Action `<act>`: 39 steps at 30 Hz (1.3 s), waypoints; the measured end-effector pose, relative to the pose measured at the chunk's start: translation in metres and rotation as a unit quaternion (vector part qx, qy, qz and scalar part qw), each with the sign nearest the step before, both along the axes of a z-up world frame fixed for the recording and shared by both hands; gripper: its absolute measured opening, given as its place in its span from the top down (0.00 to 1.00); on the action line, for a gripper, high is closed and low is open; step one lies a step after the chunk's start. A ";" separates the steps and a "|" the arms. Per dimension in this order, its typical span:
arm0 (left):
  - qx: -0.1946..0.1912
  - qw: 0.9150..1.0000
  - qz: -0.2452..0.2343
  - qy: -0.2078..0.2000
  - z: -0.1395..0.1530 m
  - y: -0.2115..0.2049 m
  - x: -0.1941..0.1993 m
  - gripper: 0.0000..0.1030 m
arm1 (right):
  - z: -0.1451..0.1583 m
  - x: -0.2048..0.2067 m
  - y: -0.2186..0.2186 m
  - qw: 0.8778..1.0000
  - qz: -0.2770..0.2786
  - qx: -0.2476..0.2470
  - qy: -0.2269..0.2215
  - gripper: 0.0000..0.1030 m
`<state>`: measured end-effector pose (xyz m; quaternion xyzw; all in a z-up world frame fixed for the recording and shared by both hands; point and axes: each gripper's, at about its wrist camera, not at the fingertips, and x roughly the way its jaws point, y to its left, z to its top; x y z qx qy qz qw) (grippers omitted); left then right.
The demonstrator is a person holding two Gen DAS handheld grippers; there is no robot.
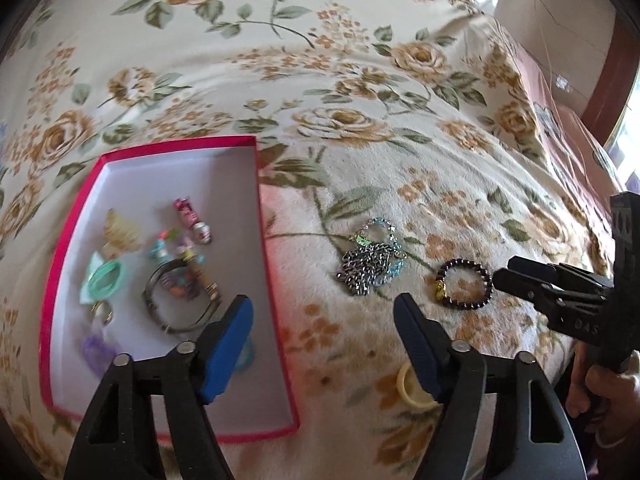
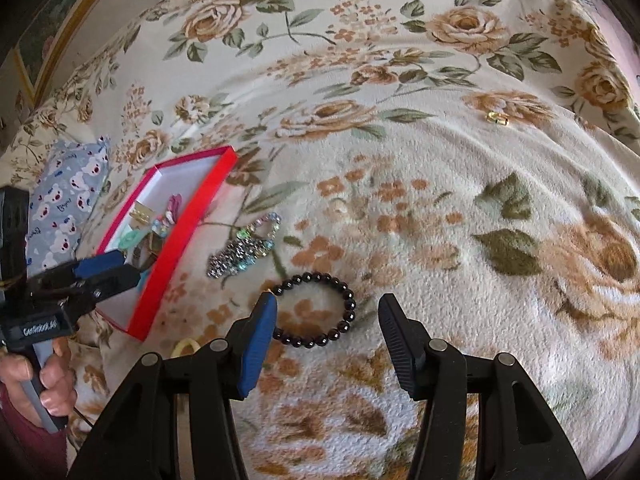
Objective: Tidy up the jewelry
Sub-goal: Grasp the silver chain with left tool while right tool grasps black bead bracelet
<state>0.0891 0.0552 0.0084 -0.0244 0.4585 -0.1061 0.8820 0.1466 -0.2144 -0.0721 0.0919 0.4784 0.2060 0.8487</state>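
Black round-beaded bracelet (image 2: pixel 316 310) is lying flat on the floral bed blanket (image 2: pixel 440 200), right of the red cardboard box (image 2: pixel 176 248). Right gripper (image 2: pixel 326 312) is hovering over it, jaws released, empty, straddling it; left gripper (image 1: pixel 324 314), jaws released too, is sitting farther off.

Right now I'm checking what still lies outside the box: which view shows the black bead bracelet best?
The right wrist view: the black bead bracelet lies whole on the floral blanket, just ahead of the open right gripper. The left wrist view shows it smaller and off to the side, with the right gripper's tip at its edge.
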 end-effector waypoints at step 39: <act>-0.040 0.995 -0.085 -0.015 -0.005 -0.029 0.035 0.92 | 0.025 0.005 0.016 0.997 0.018 -0.041 -0.060 0.93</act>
